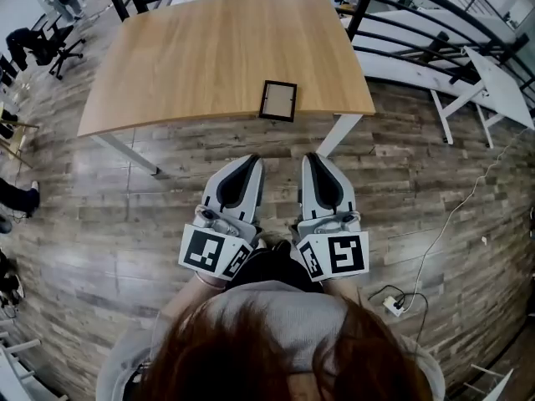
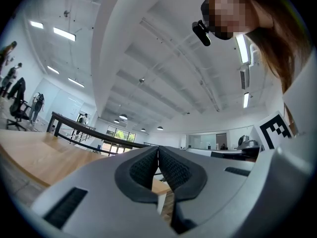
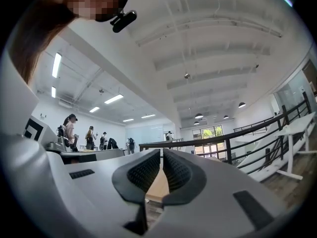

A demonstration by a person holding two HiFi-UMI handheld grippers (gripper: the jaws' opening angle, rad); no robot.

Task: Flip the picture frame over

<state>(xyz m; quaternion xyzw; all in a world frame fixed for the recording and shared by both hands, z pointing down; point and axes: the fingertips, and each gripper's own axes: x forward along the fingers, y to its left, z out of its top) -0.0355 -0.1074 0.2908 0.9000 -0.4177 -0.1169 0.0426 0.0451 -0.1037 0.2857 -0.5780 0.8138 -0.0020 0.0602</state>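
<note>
A small dark picture frame point(image 1: 277, 100) with a pale beige centre lies flat on the wooden table point(image 1: 209, 57), close to its near edge. Both grippers are held side by side in front of the person's body, over the floor and short of the table, pointing toward it. The left gripper point(image 1: 253, 159) is shut with nothing between its jaws, and its pads meet at the tip in the left gripper view point(image 2: 158, 150). Beside it, the right gripper point(image 1: 311, 157) is shut and empty too, its pads together in the right gripper view point(image 3: 162, 152). Neither gripper view shows the frame.
The table stands on white legs point(image 1: 125, 153) on a wood-plank floor. A black railing point(image 1: 393, 23) runs behind and to the right of it, with white tables point(image 1: 493, 82) beyond. A power strip point(image 1: 393, 306) with a cable lies on the floor at right. Office chairs point(image 1: 50, 44) stand at the far left.
</note>
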